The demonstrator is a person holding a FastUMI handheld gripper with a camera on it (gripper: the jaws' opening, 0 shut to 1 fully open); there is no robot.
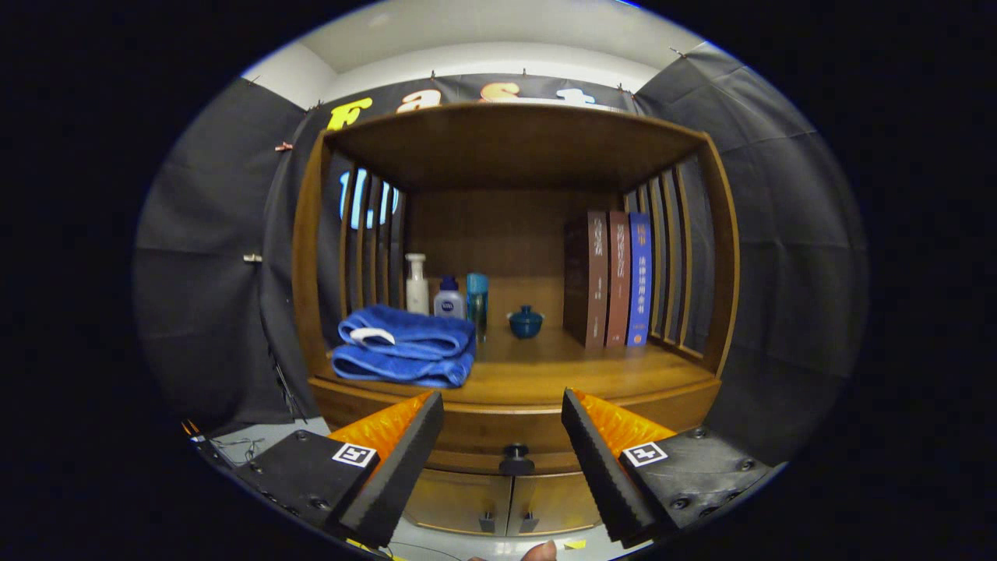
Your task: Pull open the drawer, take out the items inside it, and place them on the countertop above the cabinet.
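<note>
Gripper (502, 413): fingers spread wide apart, holding nothing, at the bottom centre of the frame.
Drawer knob (516, 459): dark, round, low centre of the frame, in the gap between the two fingers and beyond their tips, apart from both.
Drawer (498, 432): shut; a wide wooden front running left to right under the countertop (576, 374), above two small cabinet doors (506, 502).
Items inside: hidden.
Coming move, as I judge: straight ahead and slightly down, then close on the knob.

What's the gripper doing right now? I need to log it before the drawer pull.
Gripper: open, holding nothing, its fingers spread to either side of the drawer knob just ahead.
</note>
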